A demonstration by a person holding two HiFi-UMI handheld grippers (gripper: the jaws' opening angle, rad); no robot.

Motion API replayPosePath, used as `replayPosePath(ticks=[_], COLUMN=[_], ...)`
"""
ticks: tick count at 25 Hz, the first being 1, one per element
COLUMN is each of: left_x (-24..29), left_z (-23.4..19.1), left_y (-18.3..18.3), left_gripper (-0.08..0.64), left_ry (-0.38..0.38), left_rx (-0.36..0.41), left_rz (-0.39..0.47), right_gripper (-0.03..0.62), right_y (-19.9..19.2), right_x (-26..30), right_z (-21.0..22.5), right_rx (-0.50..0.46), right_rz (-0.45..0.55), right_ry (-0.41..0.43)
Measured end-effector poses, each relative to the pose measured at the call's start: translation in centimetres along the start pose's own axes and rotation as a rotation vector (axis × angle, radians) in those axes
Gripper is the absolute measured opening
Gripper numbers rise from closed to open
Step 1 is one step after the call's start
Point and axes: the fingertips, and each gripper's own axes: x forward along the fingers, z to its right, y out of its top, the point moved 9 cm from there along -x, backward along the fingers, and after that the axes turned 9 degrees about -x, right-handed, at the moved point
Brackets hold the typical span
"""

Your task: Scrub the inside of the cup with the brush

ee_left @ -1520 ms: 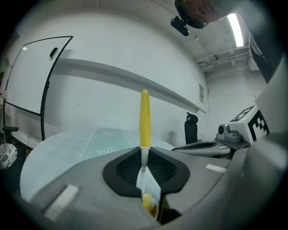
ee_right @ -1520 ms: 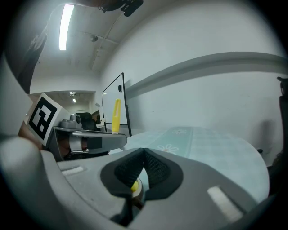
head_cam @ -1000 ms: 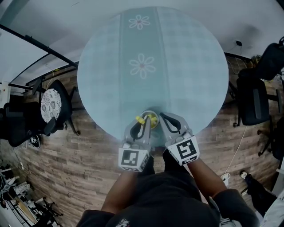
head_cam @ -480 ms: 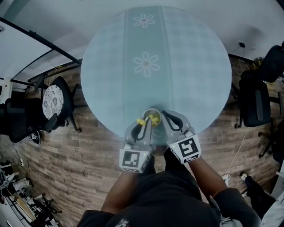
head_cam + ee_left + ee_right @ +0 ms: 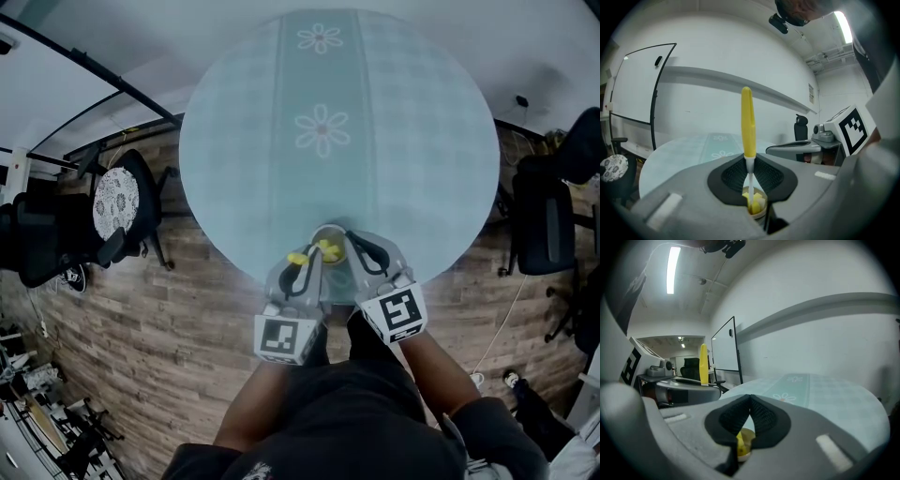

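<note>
Left gripper point(image 5: 750, 176) with brush point(image 5: 748, 122) over cup point(image 5: 759, 214)

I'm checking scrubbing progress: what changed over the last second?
Nothing clearly moved; only the head view itself shifted a little. The left gripper stays shut on the yellow brush, whose head sits in the cup. The right gripper stays clamped on the cup's rim, near the table's front edge.
</note>
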Motion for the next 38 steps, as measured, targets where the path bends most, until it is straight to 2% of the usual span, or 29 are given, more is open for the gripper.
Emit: replayPosePath(ticks=[15,38], left_x=[2.5,6.8], left_z=[-1.3,0.1], left_y=[0.6,0.9], left_gripper=[0.038,0.037], left_ry=[0.04,0.034], left_rx=[-0.014,-0.021], left_rz=[0.017,0.038], right_gripper=[0.002,0.002], right_y=[-0.9,-2.0], right_x=[0.3,0.0], right_z=[2.1,5.2], right_rx=[0.002,0.005], right_rz=[-0.022,-0.014], right_ry=[0.001,0.006])
